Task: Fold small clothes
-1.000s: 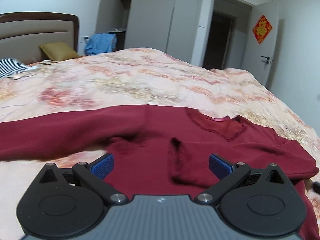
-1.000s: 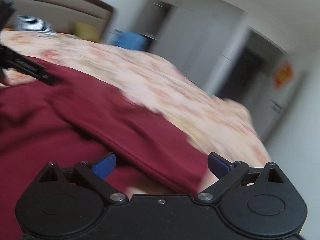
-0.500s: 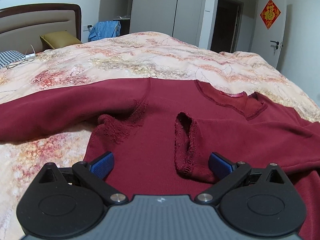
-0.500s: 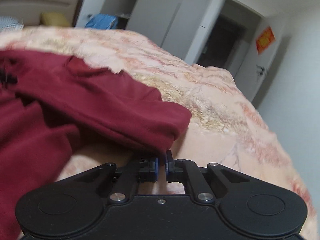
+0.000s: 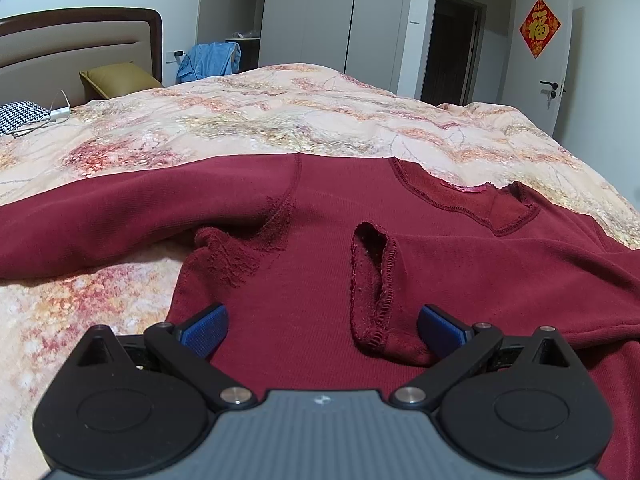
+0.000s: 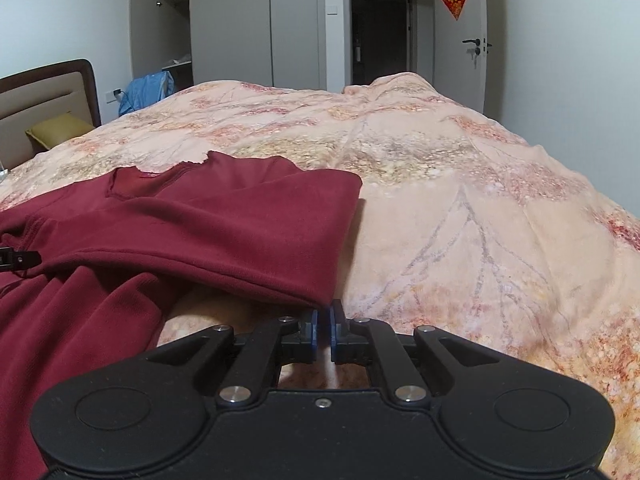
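Since a second ago the right gripper (image 6: 324, 326) has snapped from wide apart to nearly closed, and the left one has dropped lower over the cloth.

Left wrist view: the left gripper (image 5: 322, 326) hangs open, blue pads either side of the folded-in sleeve cuff (image 5: 372, 292), not pressing it. The maroon sweater (image 5: 312, 208) lies flat on the floral bed (image 5: 280, 116), neckline (image 5: 464, 200) at the far edge, hem toward us; its other sleeve runs off left.

Right wrist view: the jaws look shut right at the near corner of the sweater's folded right edge (image 6: 316, 302), though cloth between the pads is hard to confirm. That fold runs near to far; the body lies to the left, so this hand is placed to carry it leftward.
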Tool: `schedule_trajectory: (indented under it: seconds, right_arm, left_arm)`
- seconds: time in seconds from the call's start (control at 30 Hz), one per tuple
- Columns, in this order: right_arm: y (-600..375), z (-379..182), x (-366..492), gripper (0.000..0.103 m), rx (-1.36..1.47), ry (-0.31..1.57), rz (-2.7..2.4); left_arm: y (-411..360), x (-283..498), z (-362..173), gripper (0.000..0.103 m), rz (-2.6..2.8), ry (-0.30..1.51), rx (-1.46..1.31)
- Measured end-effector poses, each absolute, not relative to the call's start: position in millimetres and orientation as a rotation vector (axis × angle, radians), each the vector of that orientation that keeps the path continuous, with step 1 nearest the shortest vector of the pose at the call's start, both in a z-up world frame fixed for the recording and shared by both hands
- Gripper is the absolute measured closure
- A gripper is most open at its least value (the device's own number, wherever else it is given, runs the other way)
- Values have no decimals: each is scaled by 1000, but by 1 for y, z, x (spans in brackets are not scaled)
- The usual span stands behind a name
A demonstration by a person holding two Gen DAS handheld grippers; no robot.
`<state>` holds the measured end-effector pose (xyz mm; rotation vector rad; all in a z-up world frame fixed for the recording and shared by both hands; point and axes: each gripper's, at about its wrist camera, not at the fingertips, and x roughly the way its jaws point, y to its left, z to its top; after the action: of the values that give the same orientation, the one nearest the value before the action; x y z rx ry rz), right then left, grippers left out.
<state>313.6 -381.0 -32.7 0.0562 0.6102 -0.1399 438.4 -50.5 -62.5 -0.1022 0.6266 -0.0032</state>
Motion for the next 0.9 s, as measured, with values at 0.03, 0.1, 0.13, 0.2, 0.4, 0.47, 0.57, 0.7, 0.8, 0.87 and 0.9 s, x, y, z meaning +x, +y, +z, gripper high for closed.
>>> schedule_trajectory:
  seconds: [0.03,0.1,0.13,0.2,0.4,0.47,0.57,0.7,0.8,0.87,0.9]
  right_arm:
    - [-382,-31,313,90,61,614,-139]
    - [-384,-27,308,82,69,616,-132]
    - [-383,-24,305,75,67,614,-125]
    - [-379,-17,297,55,39,611,-113]
    - [-360,9,273,6,-32,544,-103]
    - [-351,19,266,1,-37,514,-79]
    - [-334,29,258,1,-20,499,-10]
    - [-304,37,248,1,-1,487,104]
    - [-277,38,240,1,3,486,183]
    - [-259,34,235,1,-1,498,234]
    - [-248,32,232,1,-15,500,257]
  left_arm:
    - [-51,438,-62,0,-3,626,-102]
    - [-49,438,-59,0,-7,625,-113]
    - [-47,437,-55,0,-10,627,-125]
    - [-42,432,-47,0,-19,627,-155]
    - [-3,403,-24,0,-46,650,-237]
    - [20,389,-16,0,-21,646,-247]
    - [63,368,-8,0,52,634,-254]
    - [131,340,-6,0,224,620,-254]
    - [176,325,-7,0,372,615,-262]
    - [202,319,-9,0,431,609,-281]
    - [212,317,-10,0,453,605,-296]
